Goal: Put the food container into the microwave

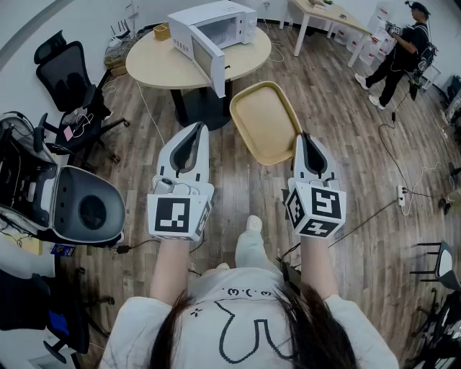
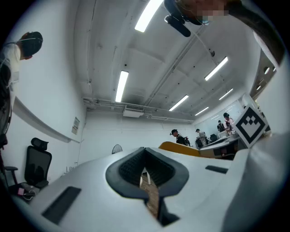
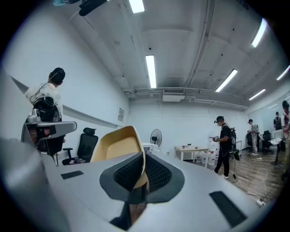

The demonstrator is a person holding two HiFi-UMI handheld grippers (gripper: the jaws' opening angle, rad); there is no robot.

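The food container [image 1: 265, 121] is a shallow tan tray, held out flat above the wood floor. My right gripper [image 1: 305, 138] is shut on its near right rim; in the right gripper view the tan container [image 3: 118, 147] rises from between the pads of the right gripper [image 3: 144, 171]. My left gripper [image 1: 197, 130] is shut with nothing in it, to the left of the tray and apart from it. From the left gripper [image 2: 146, 171], the tray edge [image 2: 179, 147] shows to the right. The white microwave [image 1: 216, 29] stands on a round table [image 1: 155, 65] ahead, door [image 1: 209, 61] swung open.
A black office chair [image 1: 68, 79] stands at the left. A grey-and-black machine [image 1: 86, 209] sits low at the near left. A person [image 1: 403, 50] stands at the far right beside a long table [image 1: 324, 14]. A power strip [image 1: 401, 194] and cables lie on the floor at the right.
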